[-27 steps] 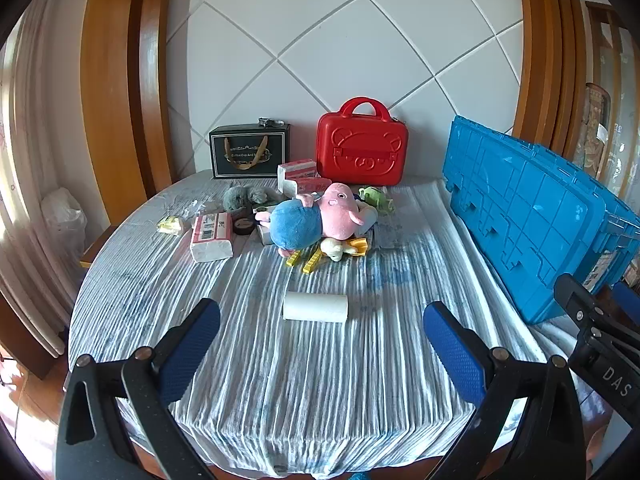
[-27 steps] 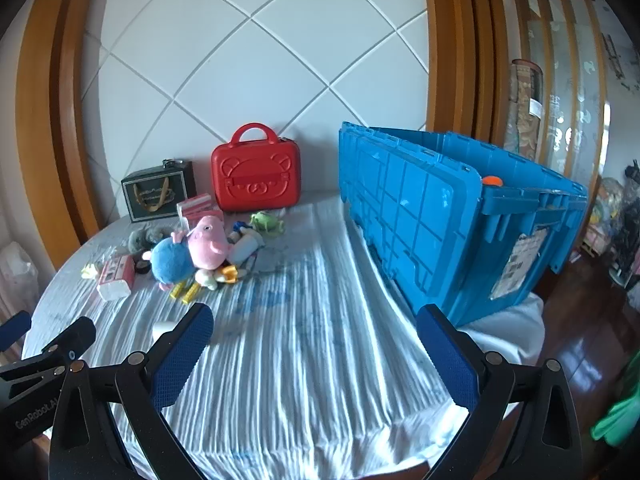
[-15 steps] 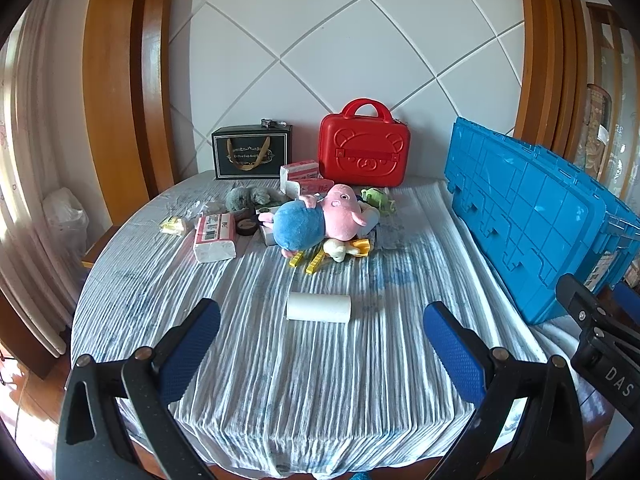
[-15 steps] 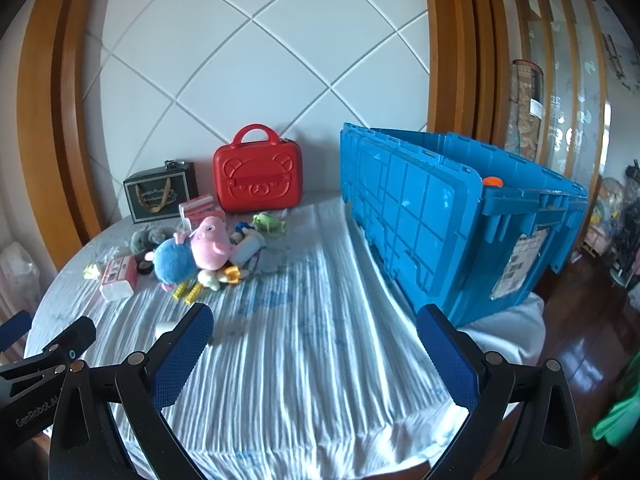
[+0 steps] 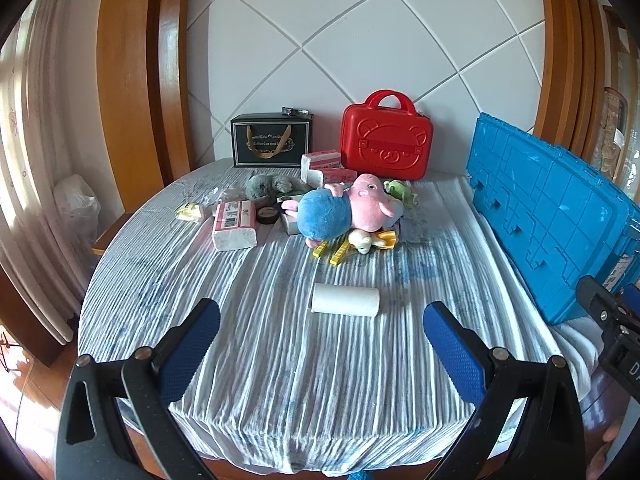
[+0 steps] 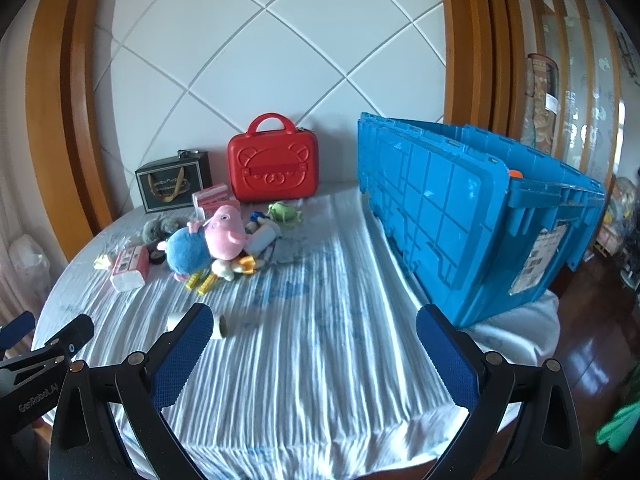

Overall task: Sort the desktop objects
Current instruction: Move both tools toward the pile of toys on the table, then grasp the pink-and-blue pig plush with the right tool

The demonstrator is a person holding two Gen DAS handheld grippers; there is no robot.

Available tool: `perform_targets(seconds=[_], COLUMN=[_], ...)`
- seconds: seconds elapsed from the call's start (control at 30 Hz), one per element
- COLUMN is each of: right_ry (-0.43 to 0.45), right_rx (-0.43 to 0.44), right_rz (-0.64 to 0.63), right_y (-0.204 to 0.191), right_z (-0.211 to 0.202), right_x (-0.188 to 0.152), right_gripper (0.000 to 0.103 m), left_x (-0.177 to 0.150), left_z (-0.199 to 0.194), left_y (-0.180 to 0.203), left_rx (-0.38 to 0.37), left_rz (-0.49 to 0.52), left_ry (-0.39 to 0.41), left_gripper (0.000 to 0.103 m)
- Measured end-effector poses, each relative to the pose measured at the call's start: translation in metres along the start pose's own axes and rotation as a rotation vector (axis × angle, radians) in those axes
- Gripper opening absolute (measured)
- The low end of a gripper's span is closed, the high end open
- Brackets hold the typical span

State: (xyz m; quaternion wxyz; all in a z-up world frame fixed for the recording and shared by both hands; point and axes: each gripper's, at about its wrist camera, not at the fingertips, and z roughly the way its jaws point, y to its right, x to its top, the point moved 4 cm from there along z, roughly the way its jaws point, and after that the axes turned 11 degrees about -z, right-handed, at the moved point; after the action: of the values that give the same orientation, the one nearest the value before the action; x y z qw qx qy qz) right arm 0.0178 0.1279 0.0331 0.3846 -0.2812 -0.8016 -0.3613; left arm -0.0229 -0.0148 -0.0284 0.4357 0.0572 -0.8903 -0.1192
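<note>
A heap of small things lies at the back of the round table: a pink and blue plush pig (image 5: 340, 212) (image 6: 208, 242), tissue packs (image 5: 234, 230) (image 6: 129, 266), a grey plush (image 5: 266, 188), a green toy (image 5: 400, 191) (image 6: 285, 213) and yellow clips (image 5: 338, 254). A white paper roll (image 5: 345, 300) (image 6: 218, 326) lies alone, nearer, just beyond my left gripper (image 5: 320, 344). That gripper stands open and empty over the front of the table. My right gripper (image 6: 308, 354) is open and empty too, with the blue crate (image 6: 472, 216) (image 5: 552, 216) to its right.
A red case (image 5: 386, 144) (image 6: 273, 172) and a black gift box (image 5: 272, 144) (image 6: 173, 186) stand against the white wall. The striped white cloth (image 5: 280, 360) covers the table. Each gripper shows at the edge of the other's view. Wooden floor lies beyond the table's right edge.
Both views have shifted slightly: the table's objects sit a little lower and nearer in the frames. Both grippers stay wide open and nothing on the table has moved.
</note>
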Motion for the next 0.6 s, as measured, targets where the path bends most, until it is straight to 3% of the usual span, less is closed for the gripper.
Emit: perform_targets(seconds=[0.27,0.6], right_ry=[-0.106,-0.16], right_rx=[0.106,0.225], right_rz=[-0.046,-0.095], right_y=[-0.027,-0.046], right_z=[0.077,0.208], right_x=[0.004,0.057], right_gripper=[0.103,0.103], left_x=[0.008,0.055], left_z=[0.066,0.179], left_y=[-0.032,-0.01], left_rx=[0.086,0.134], left_rz=[-0.061,-0.091], left_ry=[-0.069,-0.149], left_gripper=[0.103,0.103])
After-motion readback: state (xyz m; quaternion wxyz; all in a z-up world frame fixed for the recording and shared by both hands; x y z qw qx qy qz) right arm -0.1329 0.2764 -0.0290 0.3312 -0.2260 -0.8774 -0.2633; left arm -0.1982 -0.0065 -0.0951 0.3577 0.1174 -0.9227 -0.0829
